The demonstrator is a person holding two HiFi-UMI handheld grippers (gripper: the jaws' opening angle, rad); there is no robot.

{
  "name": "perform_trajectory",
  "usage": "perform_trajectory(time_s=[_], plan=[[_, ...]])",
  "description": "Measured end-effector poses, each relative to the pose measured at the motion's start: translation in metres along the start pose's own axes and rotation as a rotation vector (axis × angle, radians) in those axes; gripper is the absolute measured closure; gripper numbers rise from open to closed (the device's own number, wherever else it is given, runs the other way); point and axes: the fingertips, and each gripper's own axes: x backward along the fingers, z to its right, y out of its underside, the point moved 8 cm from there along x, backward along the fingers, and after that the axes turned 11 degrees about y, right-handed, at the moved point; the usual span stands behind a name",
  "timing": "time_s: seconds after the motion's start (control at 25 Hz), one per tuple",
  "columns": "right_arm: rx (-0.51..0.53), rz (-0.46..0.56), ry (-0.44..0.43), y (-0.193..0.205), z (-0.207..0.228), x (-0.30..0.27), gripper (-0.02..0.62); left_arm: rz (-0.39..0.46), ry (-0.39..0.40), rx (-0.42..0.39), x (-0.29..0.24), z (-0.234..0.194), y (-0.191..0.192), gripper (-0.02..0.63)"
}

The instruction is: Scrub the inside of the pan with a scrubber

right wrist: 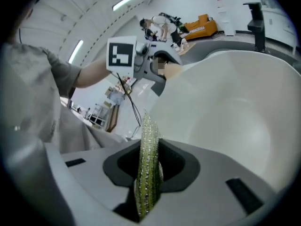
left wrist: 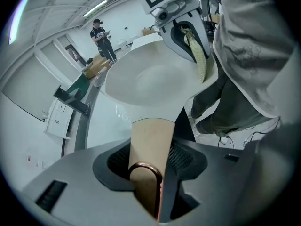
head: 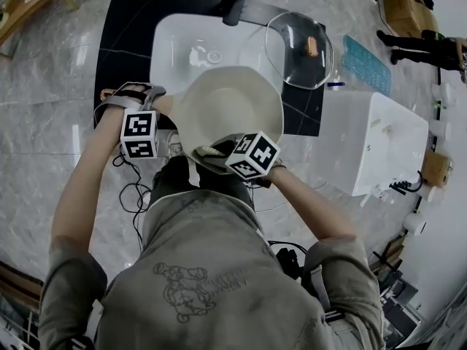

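Observation:
A cream pan (head: 228,111) is held tilted over the sink, its inside facing me. Its tan handle (left wrist: 150,142), with a copper loop at the end, sits between the jaws of my left gripper (head: 162,106), which is shut on it. My right gripper (head: 216,152) is at the pan's near rim, shut on a thin yellow-green scrubber (right wrist: 148,168) that stands on edge between the jaws. In the left gripper view the scrubber (left wrist: 200,55) hangs at the pan's (left wrist: 150,81) right rim. In the right gripper view the pan's bowl (right wrist: 235,107) fills the right side.
Under the pan lies a white sink basin (head: 171,49) with a dark faucet (head: 237,2). A glass lid (head: 299,49) rests on the basin's right edge. A white box-like unit (head: 372,141) stands at the right. Cables (head: 135,192) trail on the floor. A person (left wrist: 101,34) stands far off.

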Motion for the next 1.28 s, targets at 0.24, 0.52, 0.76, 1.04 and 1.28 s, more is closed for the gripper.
perform_trajectory(time_s=[0.24, 0.52, 0.76, 1.04, 1.28], plan=[[-0.261, 0.294, -0.046, -0.029, 0.005, 0.022, 0.511, 0.002, 0.007, 0.023, 0.004, 0.0, 0.001, 0.39], [-0.3, 0.47, 0.068, -0.046, 0.011, 0.048, 0.511, -0.008, -0.02, 0.053, 0.022, 0.002, 0.01, 0.38], [-0.252, 0.553, 0.161, -0.058, 0.011, 0.076, 0.511, 0.055, -0.017, 0.173, 0.054, 0.001, 0.02, 0.379], [-0.108, 0.61, 0.295, -0.075, 0.001, 0.117, 0.511, 0.227, -0.104, 0.268, 0.099, -0.007, 0.015, 0.379], [-0.041, 0.711, 0.372, -0.091, -0.005, 0.162, 0.511, 0.486, -0.233, 0.312, 0.149, -0.02, -0.012, 0.38]])
